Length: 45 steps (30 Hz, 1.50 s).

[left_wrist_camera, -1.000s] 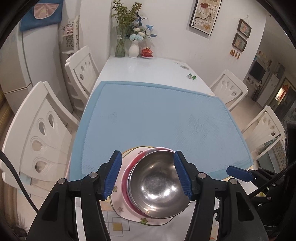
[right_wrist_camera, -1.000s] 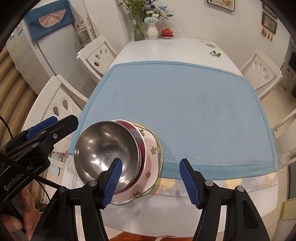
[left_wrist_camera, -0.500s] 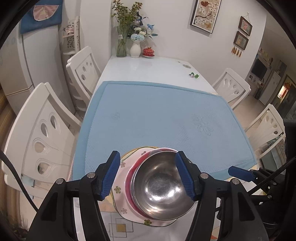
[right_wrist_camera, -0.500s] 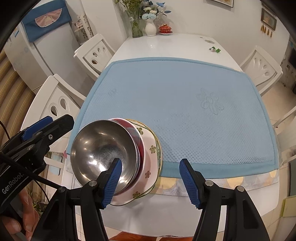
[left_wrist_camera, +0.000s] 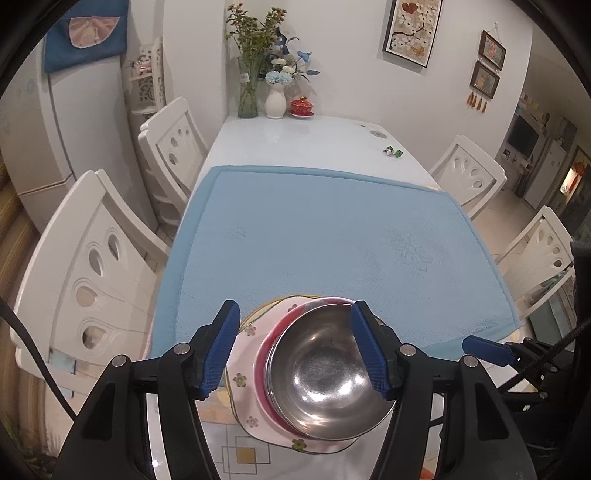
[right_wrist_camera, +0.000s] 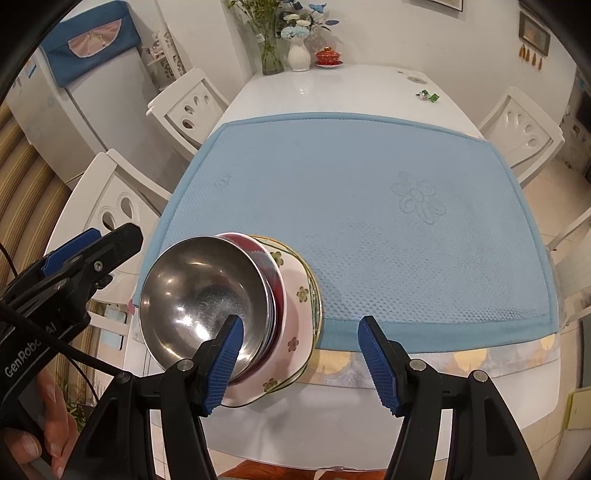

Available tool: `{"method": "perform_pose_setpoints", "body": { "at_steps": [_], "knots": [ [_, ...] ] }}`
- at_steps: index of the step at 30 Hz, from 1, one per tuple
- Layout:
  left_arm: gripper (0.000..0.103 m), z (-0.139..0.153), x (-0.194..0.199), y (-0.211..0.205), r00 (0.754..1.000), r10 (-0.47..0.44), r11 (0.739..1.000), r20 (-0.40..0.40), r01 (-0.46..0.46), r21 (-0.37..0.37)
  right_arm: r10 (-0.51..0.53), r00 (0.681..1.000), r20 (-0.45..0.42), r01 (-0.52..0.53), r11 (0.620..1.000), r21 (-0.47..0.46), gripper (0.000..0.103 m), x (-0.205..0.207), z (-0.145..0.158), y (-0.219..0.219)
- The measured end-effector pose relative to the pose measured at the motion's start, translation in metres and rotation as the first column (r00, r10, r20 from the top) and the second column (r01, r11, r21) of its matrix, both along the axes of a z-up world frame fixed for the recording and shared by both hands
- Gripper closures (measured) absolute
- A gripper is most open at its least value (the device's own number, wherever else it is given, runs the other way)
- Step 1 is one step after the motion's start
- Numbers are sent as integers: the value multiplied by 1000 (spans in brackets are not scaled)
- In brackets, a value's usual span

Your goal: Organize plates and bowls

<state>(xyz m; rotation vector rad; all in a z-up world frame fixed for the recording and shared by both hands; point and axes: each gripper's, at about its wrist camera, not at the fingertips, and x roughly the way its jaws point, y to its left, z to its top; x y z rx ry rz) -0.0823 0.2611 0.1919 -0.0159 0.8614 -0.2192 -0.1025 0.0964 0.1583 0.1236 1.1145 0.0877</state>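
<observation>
Both wrist views overhead, sharing bowl stack [left_wrist_camera: 325, 373]

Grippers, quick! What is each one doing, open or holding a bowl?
Left gripper: open, holding nothing, its jaws either side of the steel bowl.
Right gripper: open, holding nothing, beside the stack.

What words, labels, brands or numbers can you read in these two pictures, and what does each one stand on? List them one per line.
"GenRobo", then letters cut off by a cable, ending in what looks like "AI": white print on the body of the left tongs.
Small label on the glass vase: too small to read.
Framed pictures on the wall: no readable text.
</observation>
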Motion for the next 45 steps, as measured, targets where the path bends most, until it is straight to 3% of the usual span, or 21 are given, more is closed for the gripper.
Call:
{"method": "perform_pose_setpoints", "body": {
  "at_steps": [17, 21, 23, 45],
  "knots": [
    [40, -6, -4, -3, 1000, 11, 1000, -27, -11, 3, -13, 1000, -24, 13, 1000, -1, 40, 0, -7, -7],
    [40, -5, -8, -11, 1000, 25, 995, 18, -27, 93, -28, 1000, -6, 27, 998, -65, 40, -1, -6, -5],
    [40, -5, -8, -14, 1000, 19, 994, 23, -21, 104, -31, 1000, -3, 30, 995, -93, 40, -1, -6, -4],
    [40, -14, -3, -17, 1000, 11, 997, -26, -9, 79, -45, 998, -33, 43, 996, -73, 40, 4, -12, -6]
  ]
}}
